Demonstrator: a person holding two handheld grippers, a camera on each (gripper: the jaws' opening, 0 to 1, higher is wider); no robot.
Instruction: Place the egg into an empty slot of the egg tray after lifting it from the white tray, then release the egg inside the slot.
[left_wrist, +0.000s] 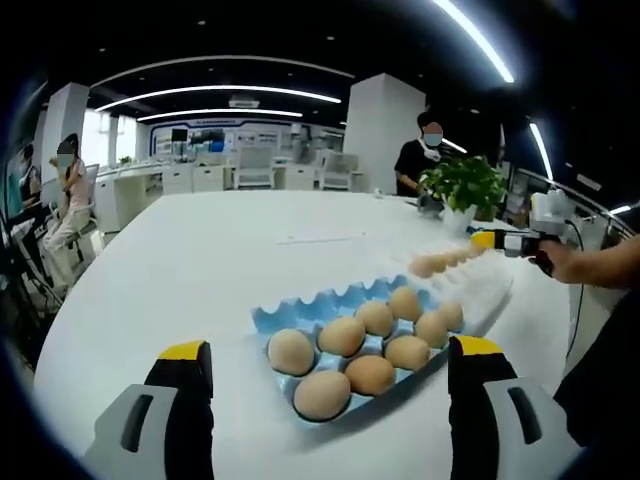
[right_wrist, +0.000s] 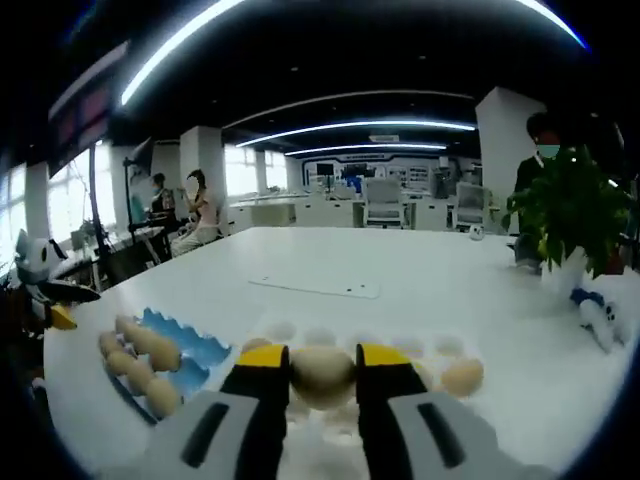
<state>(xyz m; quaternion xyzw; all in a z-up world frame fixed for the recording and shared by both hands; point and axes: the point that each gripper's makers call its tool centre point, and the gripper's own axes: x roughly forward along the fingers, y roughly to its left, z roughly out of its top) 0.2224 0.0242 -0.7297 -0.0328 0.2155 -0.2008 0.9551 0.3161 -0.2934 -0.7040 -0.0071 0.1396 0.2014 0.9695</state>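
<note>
A blue egg tray (left_wrist: 285, 312) lies on the white table just beyond my left gripper (left_wrist: 330, 348), which stands open with its yellow-tipped jaws wide apart. Several brown eggs (left_wrist: 345, 335) fill the tray. Right of it sits the white tray (left_wrist: 485, 290) with a row of eggs (left_wrist: 440, 263); a hand holds my right gripper (left_wrist: 497, 240) at its far end. In the right gripper view my right gripper (right_wrist: 324, 357) is shut on an egg (right_wrist: 322, 375) over the white tray (right_wrist: 415, 348). Another egg (right_wrist: 462, 375) lies to the right, and the blue egg tray (right_wrist: 195, 348) to the left.
A potted plant (left_wrist: 462, 185) stands past the white tray, near the table's edge. A flat pale sheet (left_wrist: 320, 238) lies mid-table. A small blue-and-white object (right_wrist: 600, 315) sits by the plant (right_wrist: 570, 215). People stand and sit beyond the table.
</note>
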